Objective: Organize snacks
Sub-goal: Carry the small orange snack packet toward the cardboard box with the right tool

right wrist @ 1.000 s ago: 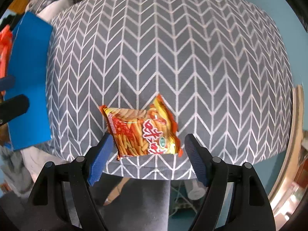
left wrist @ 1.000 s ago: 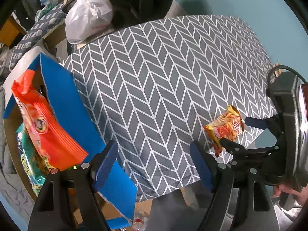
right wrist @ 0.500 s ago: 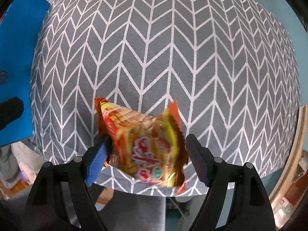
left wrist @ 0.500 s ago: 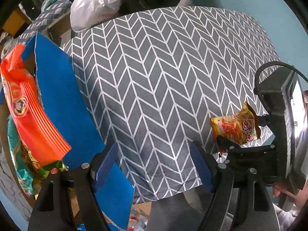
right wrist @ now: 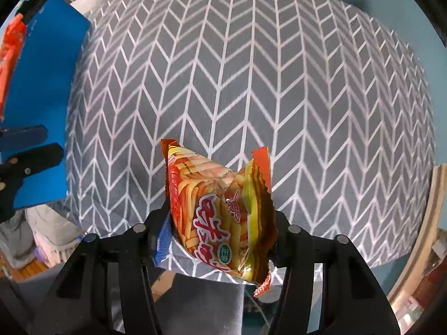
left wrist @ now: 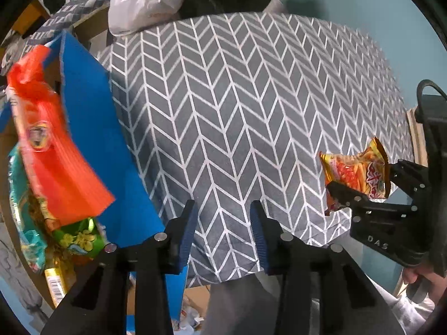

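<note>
The right tool [right wrist: 220, 223] is clamped on an orange and yellow snack packet [right wrist: 220, 209], its two black fingers pressing the crumpled packet from either side; the packet is held up off the desk [right wrist: 251, 83], over the near edge of the grey herringbone cloth, with its torn-looking top corners pointing away from the camera; in the left wrist view the same packet [left wrist: 356, 176] shows at the right, pinched in the right tool [left wrist: 363, 192] just off the desk's near right corner; the left tool [left wrist: 223, 234] has its blue-padded fingers apart with nothing between them, hovering over the near edge of the desk [left wrist: 251, 97]; at the left stands a blue cardboard box [left wrist: 92, 128] with its flap open and leaning against the left side of the desk; inside it a large orange snack bag [left wrist: 53, 153] sticks up highest, blurred; below it lie a teal packet [left wrist: 19, 195], a green packet with yellow flowers [left wrist: 78, 237] and a gold wrapper with a barcode [left wrist: 56, 282], all crowded together; beyond the far left corner of the desk sits a white plastic bag [left wrist: 145, 2].
</note>
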`<state>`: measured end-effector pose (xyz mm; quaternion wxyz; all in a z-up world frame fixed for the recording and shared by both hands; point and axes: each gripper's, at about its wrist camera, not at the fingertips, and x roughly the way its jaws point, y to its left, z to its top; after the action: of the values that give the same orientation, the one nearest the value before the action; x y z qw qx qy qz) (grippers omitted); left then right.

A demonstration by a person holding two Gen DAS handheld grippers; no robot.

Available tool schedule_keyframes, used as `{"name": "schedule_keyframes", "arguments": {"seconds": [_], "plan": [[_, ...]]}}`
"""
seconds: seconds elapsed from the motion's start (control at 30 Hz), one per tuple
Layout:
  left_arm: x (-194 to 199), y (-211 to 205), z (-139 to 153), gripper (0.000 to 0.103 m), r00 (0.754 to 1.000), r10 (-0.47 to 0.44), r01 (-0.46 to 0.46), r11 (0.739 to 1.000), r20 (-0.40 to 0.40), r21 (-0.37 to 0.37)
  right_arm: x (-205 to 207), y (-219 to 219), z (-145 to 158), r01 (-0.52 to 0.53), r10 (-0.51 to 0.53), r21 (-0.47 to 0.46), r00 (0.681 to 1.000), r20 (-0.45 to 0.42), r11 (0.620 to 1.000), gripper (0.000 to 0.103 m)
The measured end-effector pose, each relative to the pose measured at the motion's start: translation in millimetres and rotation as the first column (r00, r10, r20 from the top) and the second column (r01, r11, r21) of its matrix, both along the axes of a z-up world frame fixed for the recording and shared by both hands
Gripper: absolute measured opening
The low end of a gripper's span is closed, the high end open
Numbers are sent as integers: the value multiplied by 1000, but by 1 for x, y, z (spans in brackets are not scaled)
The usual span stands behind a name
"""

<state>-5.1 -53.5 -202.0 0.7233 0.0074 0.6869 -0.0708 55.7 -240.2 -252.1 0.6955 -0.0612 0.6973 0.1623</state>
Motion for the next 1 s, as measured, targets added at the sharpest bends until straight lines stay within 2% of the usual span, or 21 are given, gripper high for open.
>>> {"name": "schedule_keyframes", "arguments": {"seconds": [0.33,0.53,0.8,1.0], "plan": [[6,28,55,39,993,79,-76,996,84,-36,17,9,60,-25,22,39,996,83,999,54],[5,37,76,39,985,118,-114,993,129,-42,28,20,98,-68,58,72,990,128,995,54],[-1,63,107,39,963,196,-188,980,182,-62,40,50,145,-159,136,113,973,185,981,54],[-10,87,120,39,940,269,-261,963,212,-63,47,87,160,-234,203,140,957,206,962,54]]}}
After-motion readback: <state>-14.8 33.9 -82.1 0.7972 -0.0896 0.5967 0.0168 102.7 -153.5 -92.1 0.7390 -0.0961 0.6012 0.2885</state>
